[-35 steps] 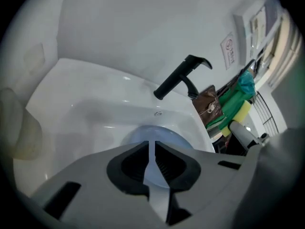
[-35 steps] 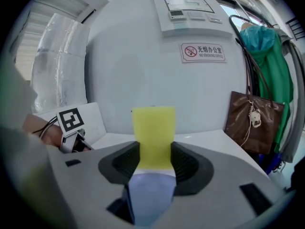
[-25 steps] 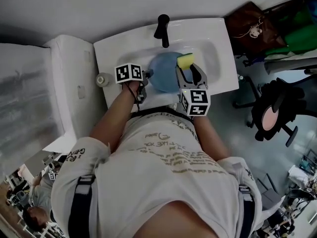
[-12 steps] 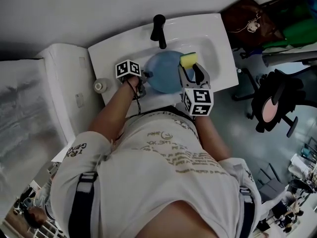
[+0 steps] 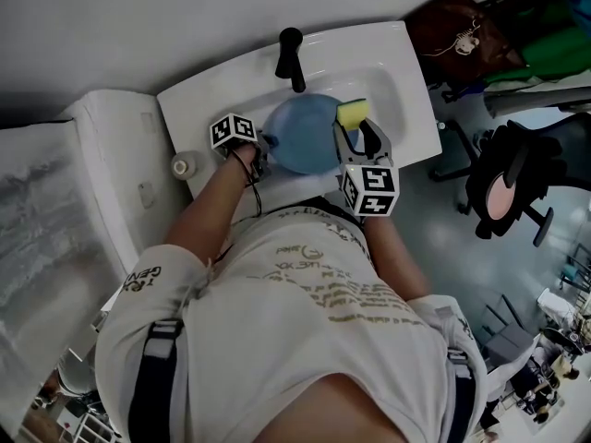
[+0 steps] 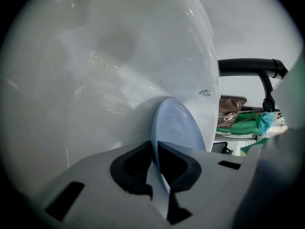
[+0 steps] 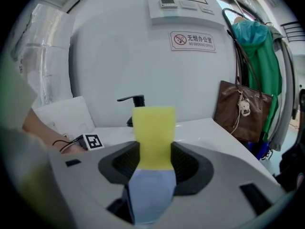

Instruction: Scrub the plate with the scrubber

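A pale blue plate lies in the white sink. My left gripper is at the plate's left rim. In the left gripper view the plate shows edge-on, its rim running between the dark pads of the left gripper. These jaws have just been closing and now pinch that rim. My right gripper hovers over the plate's right side, shut on the scrubber. The right gripper view shows the scrubber yellow on top and blue-grey below, clamped in the right gripper.
A black faucet stands at the back of the sink, just beyond the plate. A small round container sits on the counter to the left. A brown bag hangs to the right, with green clothing beside it. An office chair stands on the floor.
My left gripper has rolled and dropped to the plate's left rim, and its jaws have closed on it. The right gripper with the scrubber has stayed put.
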Demonstrator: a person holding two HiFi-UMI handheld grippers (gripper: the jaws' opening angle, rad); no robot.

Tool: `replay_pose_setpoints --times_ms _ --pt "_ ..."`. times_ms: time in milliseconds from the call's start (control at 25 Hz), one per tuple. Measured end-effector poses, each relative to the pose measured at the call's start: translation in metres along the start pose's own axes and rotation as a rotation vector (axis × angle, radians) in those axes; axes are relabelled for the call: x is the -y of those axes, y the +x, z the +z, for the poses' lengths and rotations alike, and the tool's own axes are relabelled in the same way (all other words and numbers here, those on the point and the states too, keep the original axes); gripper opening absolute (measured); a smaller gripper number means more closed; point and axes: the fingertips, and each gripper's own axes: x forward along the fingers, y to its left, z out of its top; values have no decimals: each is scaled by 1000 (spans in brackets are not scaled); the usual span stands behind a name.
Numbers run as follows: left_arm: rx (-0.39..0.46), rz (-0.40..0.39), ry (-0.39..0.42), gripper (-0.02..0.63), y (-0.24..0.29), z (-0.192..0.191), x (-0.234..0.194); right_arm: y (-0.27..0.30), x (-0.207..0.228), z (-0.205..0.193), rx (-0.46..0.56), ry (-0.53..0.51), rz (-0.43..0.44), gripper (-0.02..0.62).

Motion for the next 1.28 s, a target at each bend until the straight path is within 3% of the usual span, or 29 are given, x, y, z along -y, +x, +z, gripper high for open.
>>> replay_pose_setpoints --times_ms 200,440,720,920,1080,1280 --pt "42 -56 -46 44 -7 3 9 2 -4 4 9 1 39 206" --pt "51 -107 31 44 -18 -1 27 4 -14 5 5 -33 95 206" --pt "87 -183 74 44 -30 -8 54 9 -33 -6 -95 -160 204 206" --pt "127 -220 148 41 -42 -12 73 12 -39 -12 -174 -237 207 206" --pt "162 -193 163 41 -48 -14 74 15 -46 -23 -281 -307 225 206" --pt "192 -145 238 41 -55 -17 71 20 -58 -63 -548 -587 312 208"
